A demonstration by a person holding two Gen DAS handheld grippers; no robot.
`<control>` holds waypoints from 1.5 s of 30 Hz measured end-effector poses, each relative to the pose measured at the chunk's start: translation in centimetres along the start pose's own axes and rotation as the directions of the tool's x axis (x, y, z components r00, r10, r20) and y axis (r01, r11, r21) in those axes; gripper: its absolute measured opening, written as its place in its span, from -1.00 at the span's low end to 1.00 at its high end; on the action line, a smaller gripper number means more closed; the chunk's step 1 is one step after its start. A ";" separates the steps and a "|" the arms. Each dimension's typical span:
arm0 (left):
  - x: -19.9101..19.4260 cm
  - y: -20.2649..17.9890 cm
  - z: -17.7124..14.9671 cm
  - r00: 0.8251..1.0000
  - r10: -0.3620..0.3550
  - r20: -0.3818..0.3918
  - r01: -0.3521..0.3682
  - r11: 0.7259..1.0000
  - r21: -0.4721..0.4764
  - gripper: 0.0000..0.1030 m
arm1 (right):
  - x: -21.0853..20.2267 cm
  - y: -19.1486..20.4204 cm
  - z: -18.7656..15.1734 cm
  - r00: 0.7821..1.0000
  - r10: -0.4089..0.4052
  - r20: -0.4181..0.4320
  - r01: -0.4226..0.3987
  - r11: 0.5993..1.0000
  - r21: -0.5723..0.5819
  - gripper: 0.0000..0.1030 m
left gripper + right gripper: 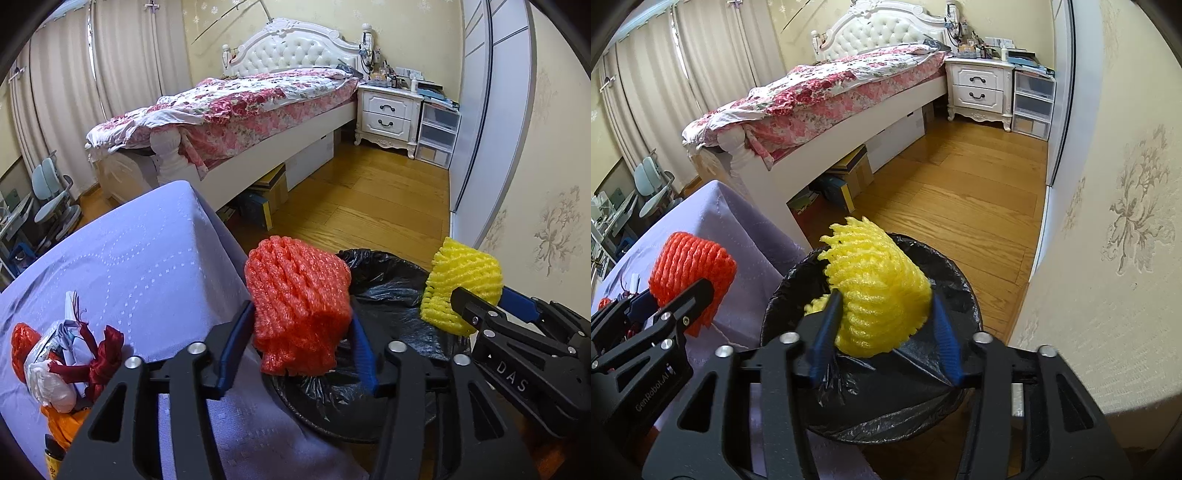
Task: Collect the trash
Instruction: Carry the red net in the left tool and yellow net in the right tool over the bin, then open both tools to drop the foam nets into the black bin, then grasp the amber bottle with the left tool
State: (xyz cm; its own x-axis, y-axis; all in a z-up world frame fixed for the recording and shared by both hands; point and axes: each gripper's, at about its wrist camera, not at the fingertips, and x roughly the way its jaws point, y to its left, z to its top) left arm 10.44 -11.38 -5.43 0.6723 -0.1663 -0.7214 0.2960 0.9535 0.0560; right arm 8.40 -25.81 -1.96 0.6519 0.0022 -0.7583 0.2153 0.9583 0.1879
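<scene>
My left gripper (301, 332) is shut on a red foam fruit net (299, 306) and holds it over the near rim of a bin lined with a black bag (384, 280). My right gripper (886, 328) is shut on a yellow foam fruit net (875, 295) and holds it above the bin's opening (945, 295). The yellow net (461, 284) and right gripper also show at the right of the left wrist view. The red net (690, 273) shows at the left of the right wrist view.
A table with a lavender cloth (129, 258) stands left of the bin. A heap of trash (66, 362) with red ribbon, white paper and orange plastic lies on its near left. A bed (240, 110), a nightstand (388, 114) and a wall (1115, 221) at right surround the wooden floor.
</scene>
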 end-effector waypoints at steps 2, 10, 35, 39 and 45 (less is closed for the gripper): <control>-0.1 0.1 0.2 1.000 0.003 0.009 -0.003 1.000 -0.006 0.35 | 0.0 -0.2 0.0 1.000 -0.003 0.001 0.003 1.000 0.008 0.10; -0.5 0.5 0.6 1.000 0.021 0.015 -0.021 1.000 -0.023 0.53 | -0.8 -0.7 0.0 1.000 -0.016 0.007 0.016 1.000 0.027 0.16; -9.4 9.9 -5.4 0.987 0.160 0.026 -0.154 0.977 -0.149 0.54 | -6.7 7.2 -4.6 0.992 0.126 0.002 -0.125 0.987 -0.097 0.24; -10.2 12.7 -7.4 0.978 0.210 -0.004 -0.207 0.959 -0.193 0.54 | -7.2 10.0 -5.5 0.986 0.169 -0.015 -0.169 0.975 -0.143 0.24; -10.5 16.4 -10.4 0.964 0.257 -0.062 -0.264 0.927 -0.266 0.54 | -7.7 13.6 -6.7 0.977 0.210 -0.038 -0.213 0.953 -0.217 0.24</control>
State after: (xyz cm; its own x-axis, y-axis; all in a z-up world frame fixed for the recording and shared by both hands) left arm 1.15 8.62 -4.07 0.6823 0.1001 -0.7242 -0.0833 0.9948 0.0590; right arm 1.45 -10.87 2.30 0.6545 0.2142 -0.7251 -0.0913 0.9744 0.2055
